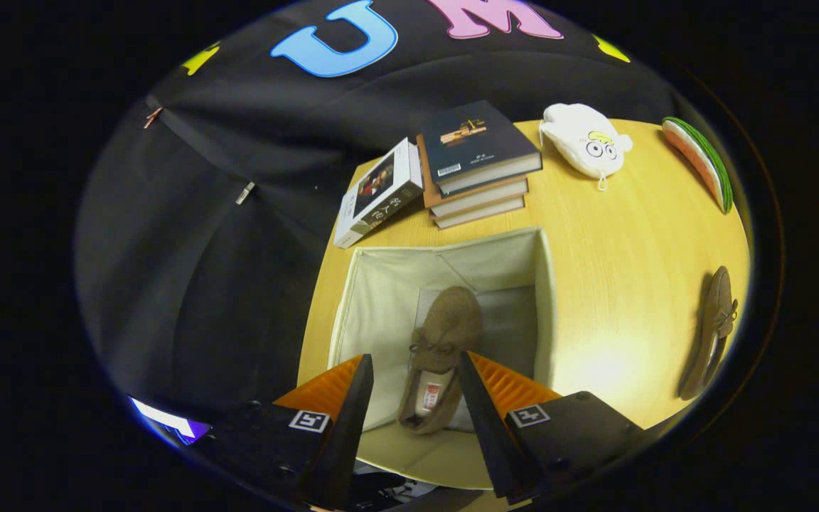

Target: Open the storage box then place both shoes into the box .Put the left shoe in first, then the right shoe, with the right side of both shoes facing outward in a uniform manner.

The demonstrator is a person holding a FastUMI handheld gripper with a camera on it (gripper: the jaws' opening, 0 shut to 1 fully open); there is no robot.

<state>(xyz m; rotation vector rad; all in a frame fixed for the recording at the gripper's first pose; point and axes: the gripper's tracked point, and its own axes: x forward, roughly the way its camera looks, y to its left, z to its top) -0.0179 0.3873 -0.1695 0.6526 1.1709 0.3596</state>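
Claw point(415, 370) at lower centre of frame, fingers spread, gripping nothing; it sits above the box point(381, 299). Box is open, pale fabric lining, standing on the table point(630, 284) at centre frame, near the table's left edge.

One shoe point(441, 355), brown suede with laces, lies on the box floor, toe pointing away from the claw, heel toward it. Seen between the two fingers and below them; no contact visible with either finger.

Second shoe point(712, 331), same brown type, lies on the table at right of frame, well apart from the box, near the table's right edge.

Beyond the box, upper centre: stack of books point(477, 160), three or four high, dark cover on top. A white book point(377, 192) leans just left of the stack. Upper right: white pouch point(587, 146) with cartoon eyes; farther right, a watermelon-slice item point(701, 160) at the table's far edge.
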